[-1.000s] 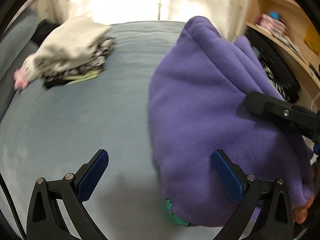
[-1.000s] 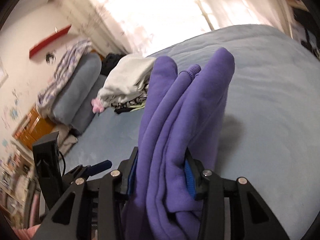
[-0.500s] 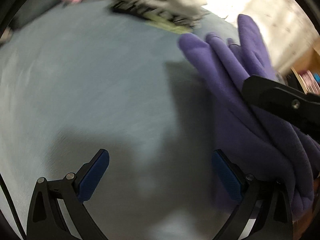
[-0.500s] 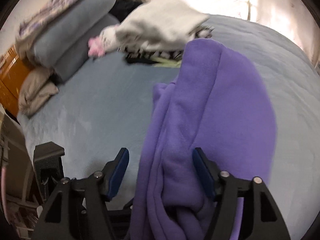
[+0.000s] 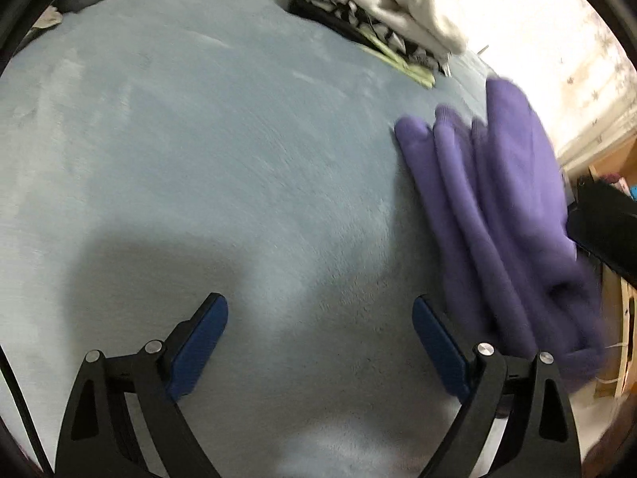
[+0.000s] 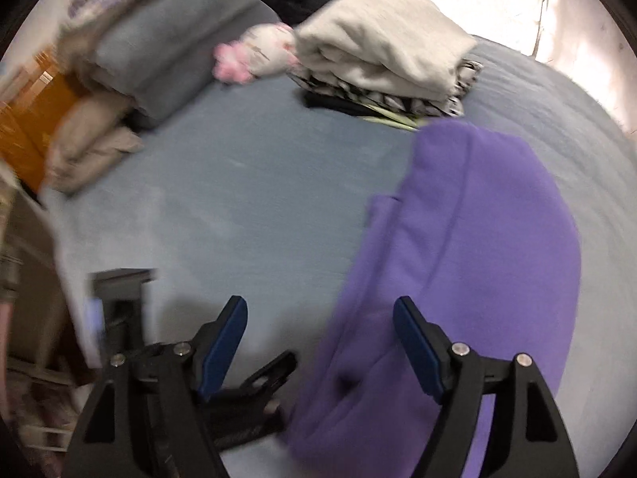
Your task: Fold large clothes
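Note:
A folded purple fleece garment [image 5: 501, 215] lies on the blue-grey bed [image 5: 223, 151], right of my left gripper [image 5: 318, 338]. The left gripper is open and empty above bare bedding. In the right wrist view the purple garment [image 6: 469, 247] lies in layers under and beyond my right gripper [image 6: 318, 342], which is open with its jaws spread and holding nothing. The garment passes by the right finger [image 6: 418, 346]. Part of the left gripper's black frame [image 6: 254, 390] shows low between the right gripper's fingers.
A stack of folded clothes [image 6: 382, 63], cream on top and patterned below, sits at the far side of the bed, also in the left wrist view [image 5: 382, 12]. Grey pillows [image 6: 167, 51] lie at the far left. Wooden shelves [image 5: 613, 183] stand to the right of the bed.
My right gripper has opened and let go of the purple garment, which now lies on the bed. My left gripper has swung left and down toward bare bedding. Both views are motion-blurred.

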{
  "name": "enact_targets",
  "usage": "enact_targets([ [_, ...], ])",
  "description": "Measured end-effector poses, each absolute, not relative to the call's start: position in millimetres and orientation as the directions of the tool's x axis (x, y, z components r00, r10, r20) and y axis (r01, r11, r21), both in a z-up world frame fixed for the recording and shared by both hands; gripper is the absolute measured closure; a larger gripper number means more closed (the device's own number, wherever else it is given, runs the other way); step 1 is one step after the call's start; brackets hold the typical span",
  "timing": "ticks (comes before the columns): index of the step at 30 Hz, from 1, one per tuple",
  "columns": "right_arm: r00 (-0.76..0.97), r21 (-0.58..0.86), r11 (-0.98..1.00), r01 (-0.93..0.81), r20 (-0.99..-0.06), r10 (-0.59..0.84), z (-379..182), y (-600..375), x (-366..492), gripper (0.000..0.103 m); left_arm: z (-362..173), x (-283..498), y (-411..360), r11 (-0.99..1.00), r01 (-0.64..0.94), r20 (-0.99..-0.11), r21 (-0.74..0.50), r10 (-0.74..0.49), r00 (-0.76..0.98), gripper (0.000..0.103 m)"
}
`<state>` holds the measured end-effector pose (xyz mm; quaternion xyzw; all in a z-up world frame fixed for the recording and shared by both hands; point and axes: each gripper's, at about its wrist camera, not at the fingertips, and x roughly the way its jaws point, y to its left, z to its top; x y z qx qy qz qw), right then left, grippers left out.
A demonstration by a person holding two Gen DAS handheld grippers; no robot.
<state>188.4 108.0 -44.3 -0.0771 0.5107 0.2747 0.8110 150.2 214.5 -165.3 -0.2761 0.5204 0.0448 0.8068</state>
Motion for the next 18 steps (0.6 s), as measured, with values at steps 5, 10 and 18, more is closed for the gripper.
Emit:
enact_targets([
  [5,0.316,0.319,0.778,-0.541,-0.780,0.540,-0.7,65.4,183.1,0.026,-128.1,147.0,216.3,0.852,-0.336,-0.838,-0.401,-0.193,0.510,0.010],
  [10,0.418,0.273,0.828,-0.490,-0.760,0.498,6.3,3.1,192.4,0.028,-81.8,169.3,196.8,0.906,-0.225,-0.812,-0.358,-0.183,0.555,0.010],
  [18,0.490,0.288,0.912,-0.293,-0.773,0.402,-41.3,-85.7,220.4,0.036,-53.2,216.8,120.7,0.936,-0.012,-0.786,-0.353,-0.290,0.546,0.010],
])
